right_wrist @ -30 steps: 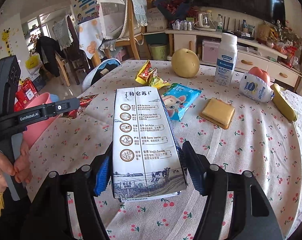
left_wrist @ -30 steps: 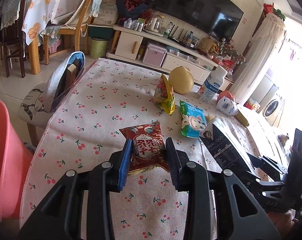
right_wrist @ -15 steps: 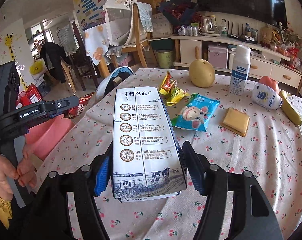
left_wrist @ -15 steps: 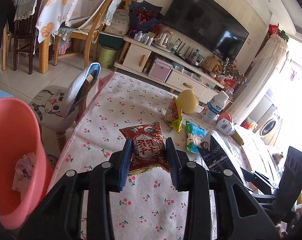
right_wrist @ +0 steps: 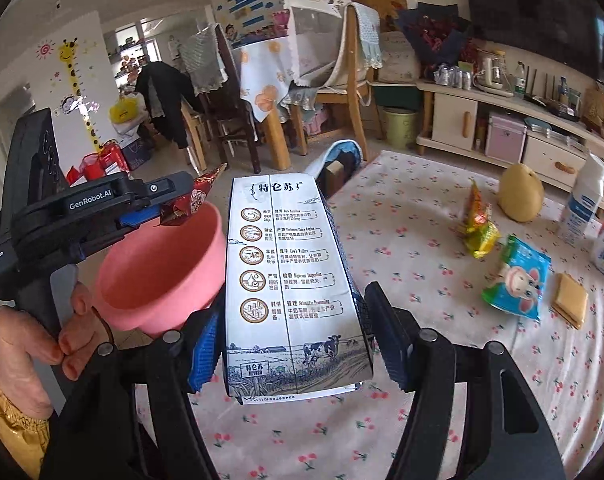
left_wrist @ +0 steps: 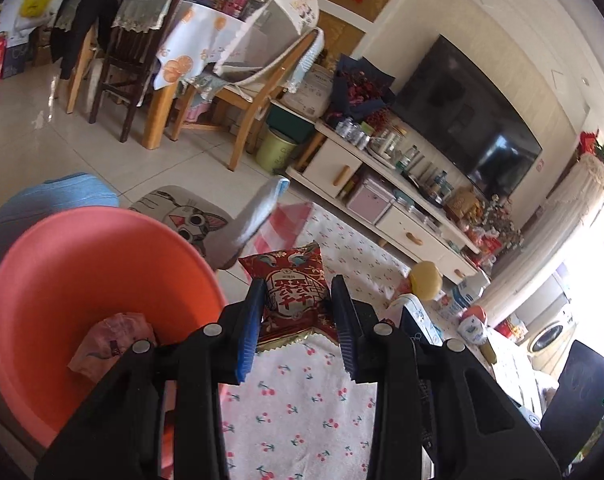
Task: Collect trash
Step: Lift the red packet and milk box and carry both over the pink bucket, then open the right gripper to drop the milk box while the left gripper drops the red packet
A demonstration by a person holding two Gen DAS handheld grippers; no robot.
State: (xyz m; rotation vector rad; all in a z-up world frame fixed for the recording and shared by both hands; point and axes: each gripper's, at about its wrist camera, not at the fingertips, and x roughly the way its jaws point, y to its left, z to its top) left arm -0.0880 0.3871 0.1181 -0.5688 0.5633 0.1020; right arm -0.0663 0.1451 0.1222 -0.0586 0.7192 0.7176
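Observation:
My left gripper (left_wrist: 297, 285) is shut on a red snack packet (left_wrist: 292, 292), held in the air by the rim of a pink bin (left_wrist: 82, 264) on the left. A crumpled pink wrapper (left_wrist: 114, 336) lies inside the bin. In the right wrist view, my right gripper (right_wrist: 294, 308) is shut on a white-and-blue milk carton (right_wrist: 290, 280), lying lengthwise between the fingers, just right of the pink bin (right_wrist: 162, 276). There the left gripper (right_wrist: 174, 208) holds the red packet (right_wrist: 200, 196) above the bin's far rim, with a hand (right_wrist: 26, 344) on its handle.
On the cherry-print tablecloth (right_wrist: 421, 360) to the right lie a yellow-red packet (right_wrist: 477, 224), a blue snack packet (right_wrist: 517, 280), a yellow square (right_wrist: 569, 300), a pale round fruit (right_wrist: 519, 192) and a white bottle (right_wrist: 583, 204). A cat-print stool (left_wrist: 186, 220) and chairs stand beyond the bin.
Both grippers have swung left off the table toward the pink bin, each keeping its load. The bin now fills the left of the left wrist view.

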